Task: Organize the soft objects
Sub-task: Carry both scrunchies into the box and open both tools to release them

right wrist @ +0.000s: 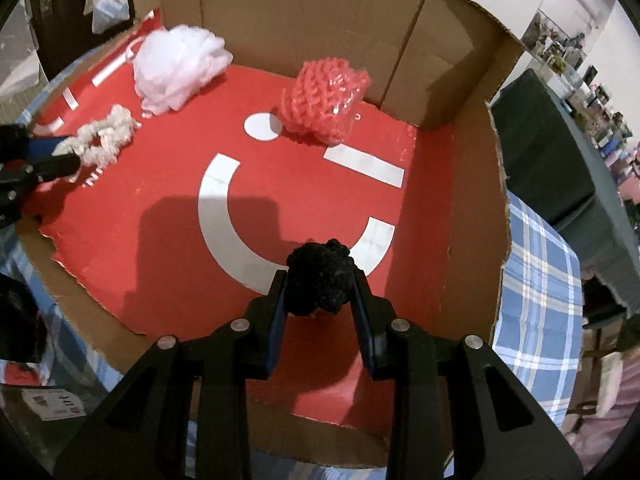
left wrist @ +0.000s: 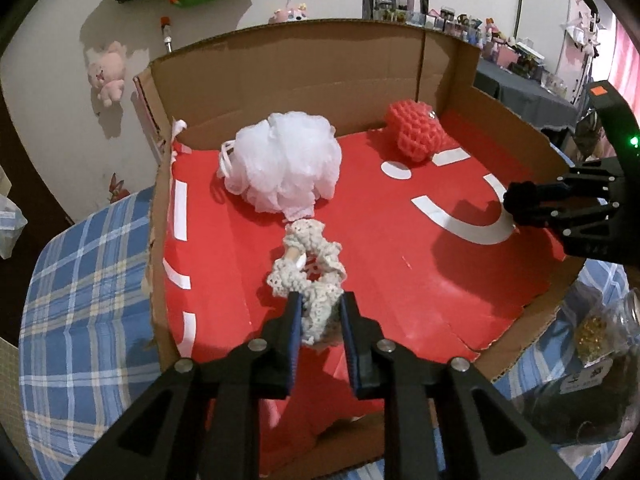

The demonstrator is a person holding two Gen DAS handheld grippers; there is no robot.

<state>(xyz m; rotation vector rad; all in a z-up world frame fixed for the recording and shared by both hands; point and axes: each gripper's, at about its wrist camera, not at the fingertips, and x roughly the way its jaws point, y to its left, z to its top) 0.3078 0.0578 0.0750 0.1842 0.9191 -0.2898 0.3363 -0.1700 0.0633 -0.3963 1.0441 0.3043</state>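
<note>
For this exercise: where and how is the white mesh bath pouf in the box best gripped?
Grip the white mesh pouf across its soft bulk from above: it sits free on the box floor, with open space overhead. Its small cord loop looks harder to catch.

The right claw [right wrist: 320,284] grips a black fuzzy ball [right wrist: 320,280] above the red-floored cardboard box [right wrist: 472,184]; a white puff [right wrist: 176,68] and pink knitted piece [right wrist: 324,100] lie beyond.

Black tool [left wrist: 320,316] arms, blue pads [left wrist: 297,320], silver screws [left wrist: 257,345].
</note>
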